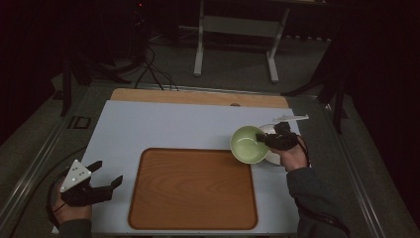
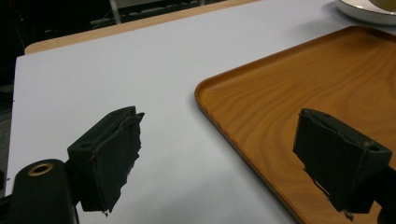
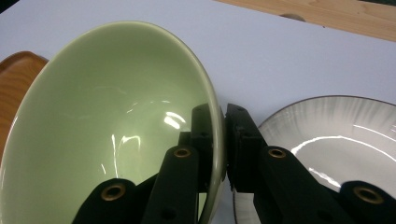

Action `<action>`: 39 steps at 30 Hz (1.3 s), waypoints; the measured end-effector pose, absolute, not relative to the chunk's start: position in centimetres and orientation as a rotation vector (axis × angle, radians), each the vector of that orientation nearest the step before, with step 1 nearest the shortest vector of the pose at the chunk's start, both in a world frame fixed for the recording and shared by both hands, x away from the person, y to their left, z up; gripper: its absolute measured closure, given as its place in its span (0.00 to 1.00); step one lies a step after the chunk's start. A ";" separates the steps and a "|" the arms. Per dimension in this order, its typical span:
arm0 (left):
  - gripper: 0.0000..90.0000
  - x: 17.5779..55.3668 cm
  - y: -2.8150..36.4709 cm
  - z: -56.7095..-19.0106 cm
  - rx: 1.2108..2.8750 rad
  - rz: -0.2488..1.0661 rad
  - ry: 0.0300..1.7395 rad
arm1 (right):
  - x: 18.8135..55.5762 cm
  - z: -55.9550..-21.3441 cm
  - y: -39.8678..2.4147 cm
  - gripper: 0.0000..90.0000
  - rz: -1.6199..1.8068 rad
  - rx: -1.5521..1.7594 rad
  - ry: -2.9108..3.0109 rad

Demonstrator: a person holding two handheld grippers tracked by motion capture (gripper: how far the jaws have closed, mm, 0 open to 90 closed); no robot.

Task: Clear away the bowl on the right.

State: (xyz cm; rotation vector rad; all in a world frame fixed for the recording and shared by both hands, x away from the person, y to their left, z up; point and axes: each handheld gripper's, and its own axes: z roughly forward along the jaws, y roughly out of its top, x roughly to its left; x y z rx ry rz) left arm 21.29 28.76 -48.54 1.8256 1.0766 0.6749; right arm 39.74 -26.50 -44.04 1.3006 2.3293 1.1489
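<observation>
Between the jaws of the right gripper (image 3: 223,140) sits the near wall of a green bowl (image 3: 112,116), one jaw inside the rim and one outside, pinched tight. In the high view the bowl (image 1: 248,144) tilts, its mouth turned toward the wooden tray (image 1: 193,188), whose far right corner lies just below and to the left of this gripper (image 1: 265,139). Directly beneath and to the right of the jaws lies a white plate (image 3: 336,140) with a dark rim, which the bowl partly overlaps.

The step in hand looks like carrying the bowl across onto the tray. To do it well, the grip on the thin glazed wall should stay firm, since a one-sided hold lets the bowl swing. Clearing the plate's rim before moving sideways would avoid a clink, and levelling the bowl before lowering would let its base meet the tray flat.

Well apart, beside the tray's left edge, the left gripper (image 1: 101,176) rests with its jaws spread wide and nothing between them, over the white mat (image 2: 116,70).
</observation>
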 end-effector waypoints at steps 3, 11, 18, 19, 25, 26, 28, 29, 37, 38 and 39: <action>0.16 21.3 28.8 -48.5 1.826 0.677 1.076 | 39.7 -44.1 -26.1 0.92 1.148 1.286 2.339; 0.16 21.3 28.8 -48.5 1.826 0.676 1.075 | 39.3 -44.2 -24.8 0.92 1.155 1.254 2.372; 0.16 21.3 28.7 -48.5 1.825 0.676 1.073 | 39.1 -43.9 -24.0 0.92 1.182 1.220 2.393; 0.16 21.3 28.7 -48.5 1.826 0.676 1.073 | 39.1 -43.9 -23.9 0.92 1.185 1.221 2.395; 0.16 21.3 28.7 -48.5 1.826 0.676 1.073 | 38.9 -44.0 -23.3 0.92 1.188 1.201 2.414; 0.16 21.3 28.7 -48.5 1.826 0.675 1.073 | 38.8 -44.1 -23.1 0.91 1.186 1.199 2.418; 0.16 21.3 28.7 -48.5 1.826 0.676 1.072 | 38.8 -44.1 -23.0 0.92 1.184 1.192 2.420; 0.16 21.3 28.7 -48.5 1.825 0.674 1.072 | 38.8 -44.1 -22.8 0.92 1.188 1.194 2.422; 0.16 21.3 28.7 -48.5 1.828 0.674 1.073 | 38.4 -44.1 -22.0 0.91 1.196 1.160 2.444; 0.16 21.3 28.7 -48.5 1.828 0.674 1.073 | 38.4 -44.1 -21.8 0.91 1.196 1.157 2.450; 0.16 21.3 28.7 -48.5 1.828 0.674 1.072 | 38.3 -44.1 -21.8 0.91 1.194 1.152 2.452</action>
